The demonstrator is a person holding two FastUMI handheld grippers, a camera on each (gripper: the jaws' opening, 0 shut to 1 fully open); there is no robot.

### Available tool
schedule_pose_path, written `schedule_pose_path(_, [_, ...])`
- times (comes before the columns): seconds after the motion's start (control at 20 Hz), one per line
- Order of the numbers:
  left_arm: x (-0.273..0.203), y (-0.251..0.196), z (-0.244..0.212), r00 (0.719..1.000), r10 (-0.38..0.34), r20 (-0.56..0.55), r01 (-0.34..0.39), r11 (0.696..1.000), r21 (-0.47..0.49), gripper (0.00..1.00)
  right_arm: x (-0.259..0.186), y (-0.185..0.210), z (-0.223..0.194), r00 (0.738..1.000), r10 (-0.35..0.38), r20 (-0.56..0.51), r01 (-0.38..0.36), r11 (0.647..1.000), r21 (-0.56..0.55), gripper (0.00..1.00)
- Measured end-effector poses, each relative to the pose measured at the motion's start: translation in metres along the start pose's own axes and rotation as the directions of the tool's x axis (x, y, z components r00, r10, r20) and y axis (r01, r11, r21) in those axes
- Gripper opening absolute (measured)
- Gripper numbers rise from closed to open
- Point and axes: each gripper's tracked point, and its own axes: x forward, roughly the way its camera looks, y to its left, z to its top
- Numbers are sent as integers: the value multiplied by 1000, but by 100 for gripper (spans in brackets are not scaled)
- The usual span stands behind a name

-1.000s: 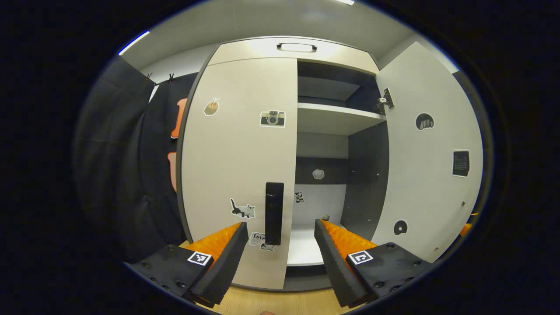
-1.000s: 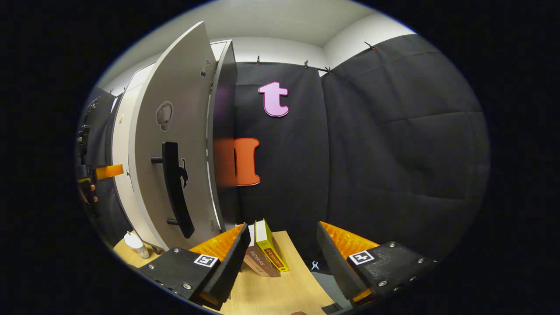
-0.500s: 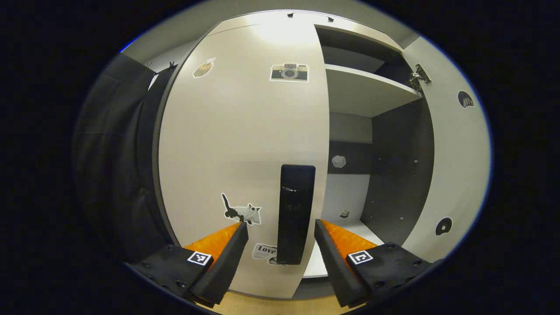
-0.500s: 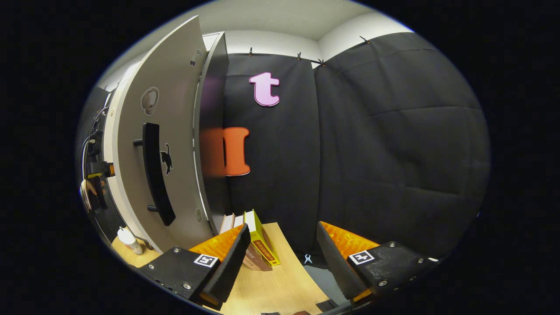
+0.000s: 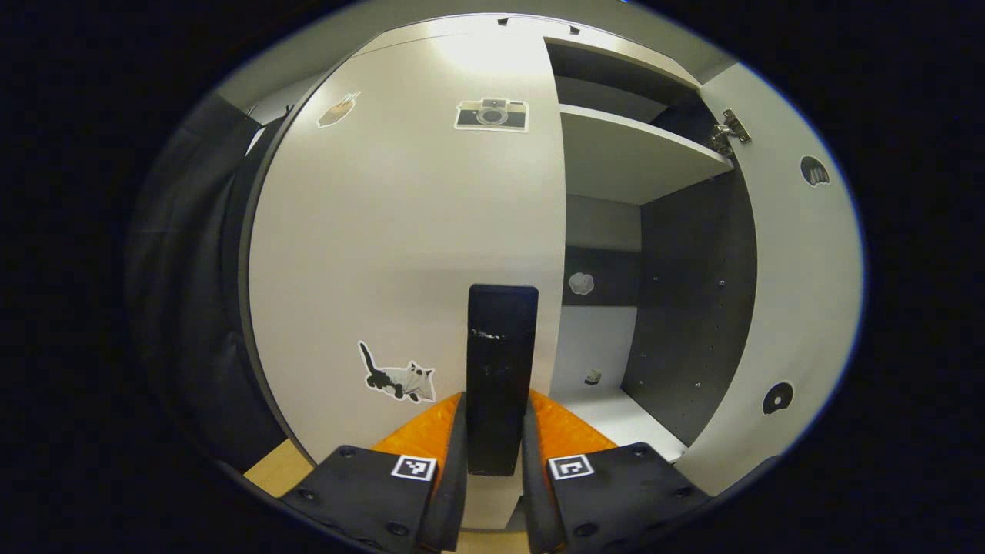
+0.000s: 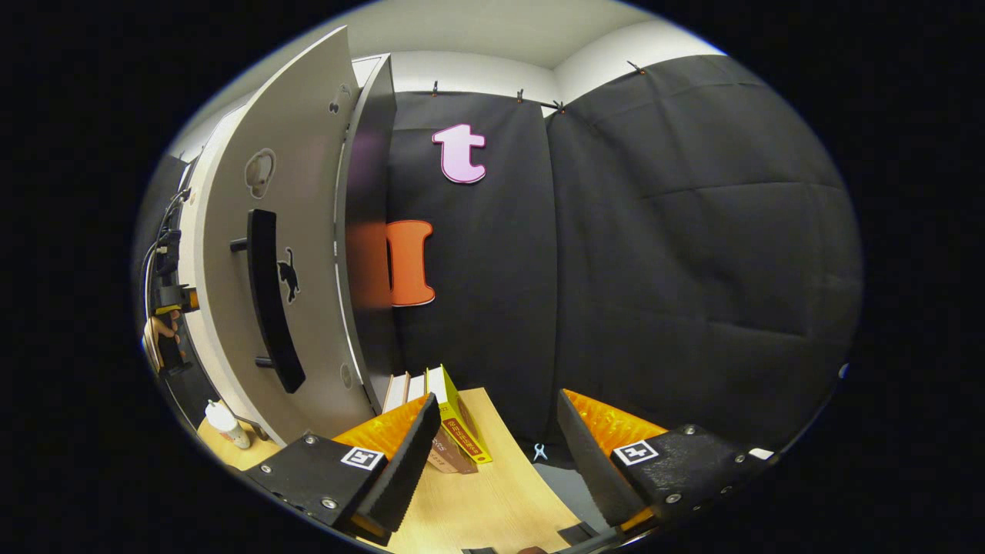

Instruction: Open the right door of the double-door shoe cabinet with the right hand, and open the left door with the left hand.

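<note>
In the left gripper view the left door (image 5: 400, 254) of the pale shoe cabinet stands closed, with stickers on it. Its black vertical handle (image 5: 500, 369) is clamped between both fingers of my left gripper (image 5: 494, 454). The right door (image 5: 793, 292) is swung wide open, baring a shelf (image 5: 631, 154) and the dark inside. In the right gripper view that open right door (image 6: 300, 231) with its black handle (image 6: 269, 300) is at the left. My right gripper (image 6: 496, 438) hangs open and apart from it, over the wooden floor, holding nothing.
Several books (image 6: 442, 419) lean beside the cabinet's side on the wooden floor (image 6: 492, 508). A small white bottle (image 6: 223, 423) stands near the door's foot, and a small clip (image 6: 540, 451) lies by the black cloth wall. A hand (image 6: 161, 335) shows far left.
My left gripper moved in on the left door's handle and its fingers closed onto it. The right gripper drifted slightly away from the open right door and stayed open.
</note>
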Motion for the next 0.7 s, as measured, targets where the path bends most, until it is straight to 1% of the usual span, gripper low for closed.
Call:
schedule_pose_path(0.1, [-2,0,0,1000,-2,10,2,1000,1,35,-2,1,2,1000,-2,8,2,1000,0,93])
schedule_pose_path(0.15, [-3,-1,-1,1000,-6,16,6,1000,7,27,-3,1,3,1000,-2,13,2,1000,2,93])
schedule_pose_path(0.2, [-3,0,-1,1000,-6,19,6,1000,18,24,-5,2,4,1000,0,18,0,1000,2,93])
schedule_pose_path(0.25, [-9,1,-1,1000,-11,22,11,1000,20,17,-5,2,4,1000,-1,21,1,1000,3,93])
schedule_pose_path(0.3, [-10,1,-2,1000,-20,23,20,1000,9,17,-7,3,6,1000,-1,26,1,1000,4,93])
schedule_pose_path(0.35, [-15,2,-1,999,-31,25,31,1000,-4,14,-8,4,6,1000,0,30,0,1000,7,93])
schedule_pose_path(0.4, [-23,3,-2,999,-42,25,42,999,-10,14,-9,6,7,999,2,34,-3,1000,12,93])
schedule_pose_path(0.6, [-61,17,-4,998,-57,27,56,998,7,14,-13,14,10,999,21,46,-22,1000,18,93])
schedule_pose_path(0.7, [-74,24,-5,998,-58,24,58,998,0,13,-17,17,13,998,27,55,-28,1000,13,93])
